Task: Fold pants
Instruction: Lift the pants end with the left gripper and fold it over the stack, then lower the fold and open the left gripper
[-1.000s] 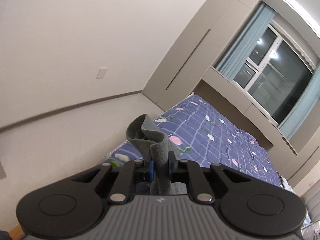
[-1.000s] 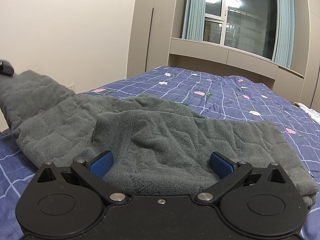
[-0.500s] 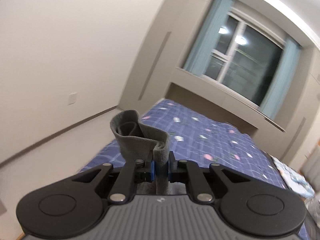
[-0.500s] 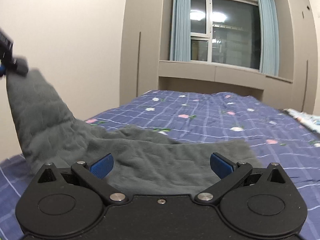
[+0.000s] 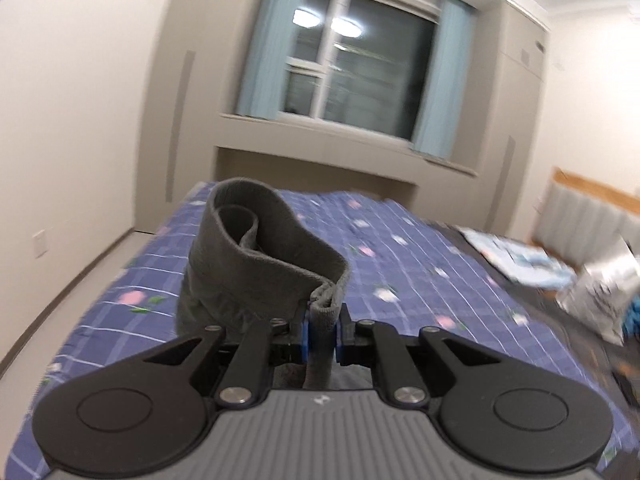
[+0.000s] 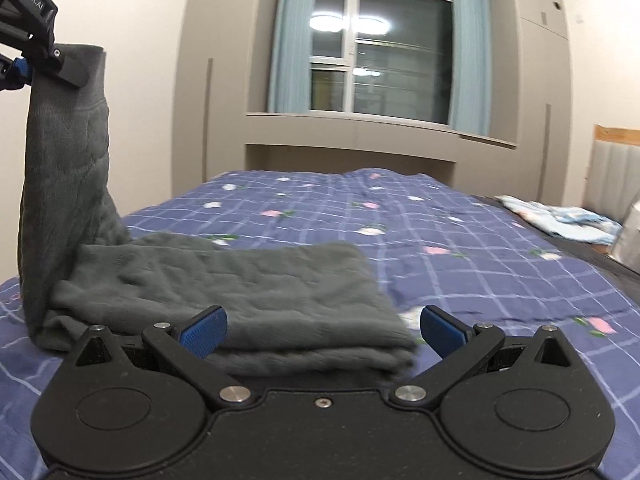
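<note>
So the big change over the last second: the left gripper (image 5: 322,334) has swung one end of the grey pants (image 6: 240,288) way up off the bed (image 6: 460,240). A second ago that end was only a little raised, trailing off toward the left edge of the right wrist view; now it hangs as a tall column in the upper left of that frame, going down to the rest of the pants, which lie bunched low and centre on the bedspread. In the left wrist view the room has also rolled from heavily tilted to nearly level, so the wrist has straightened out while lifting. My read is that this is the carry-over part of a fold, with the lifted end about to be laid across the flat part. It isn't folded yet.

The left fingers are pinched almost fully together on the hem of the pants, with a loop of cuff or waistband curling up just above them (can't tell which end it is). The right gripper (image 6: 322,330) has its blue pads (image 6: 202,330) spread wide and is gripping nothing. The flat stack of fabric sits between and just beyond them, and the pads don't look to be pressing on it.

Counts:
- pants: one pair
- grippers: two
- bed: one
- window (image 6: 380,48): one, with two curtains (image 6: 286,36)
- pale patterned cloth (image 6: 560,220) at the right edge: one pile, too blurry to identify
</note>
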Tool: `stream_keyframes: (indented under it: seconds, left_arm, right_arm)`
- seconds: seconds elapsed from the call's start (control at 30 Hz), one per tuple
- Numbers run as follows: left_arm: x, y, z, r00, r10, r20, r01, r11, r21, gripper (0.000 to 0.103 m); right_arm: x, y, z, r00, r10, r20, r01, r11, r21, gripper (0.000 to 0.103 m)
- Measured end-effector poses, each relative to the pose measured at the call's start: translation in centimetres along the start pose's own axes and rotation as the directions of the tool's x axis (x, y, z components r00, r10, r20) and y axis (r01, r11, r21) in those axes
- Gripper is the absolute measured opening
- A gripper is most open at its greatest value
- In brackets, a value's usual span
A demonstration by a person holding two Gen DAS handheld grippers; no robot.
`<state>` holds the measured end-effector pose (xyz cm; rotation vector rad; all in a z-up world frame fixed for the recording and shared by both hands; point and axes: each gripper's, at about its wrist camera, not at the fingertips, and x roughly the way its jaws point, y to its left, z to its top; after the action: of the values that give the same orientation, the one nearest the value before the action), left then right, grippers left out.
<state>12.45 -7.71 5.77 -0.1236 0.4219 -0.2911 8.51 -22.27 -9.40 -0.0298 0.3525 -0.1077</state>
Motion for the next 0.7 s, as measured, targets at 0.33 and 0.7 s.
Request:
stream_keyframes:
  seconds: [0.33,0.7]
  left_arm:
    - [4.1,-8.4,-5.9,0.981,0.029,-0.194,0.013,0.977,0.213,0.016]
    - [6.3,-7.5,-6.6,0.950,-0.014,-0.311,0.057,0.990,0.132,0.062]
  right_arm:
    - [-1.1,-4.2,-0.7,0.991,-0.116,-0.063,0.117,0.993,0.018,0.103]
    - [-2.1,-8.1,-2.3,0.976,-0.176,-0.128,0.186,0.980,0.076,0.103]
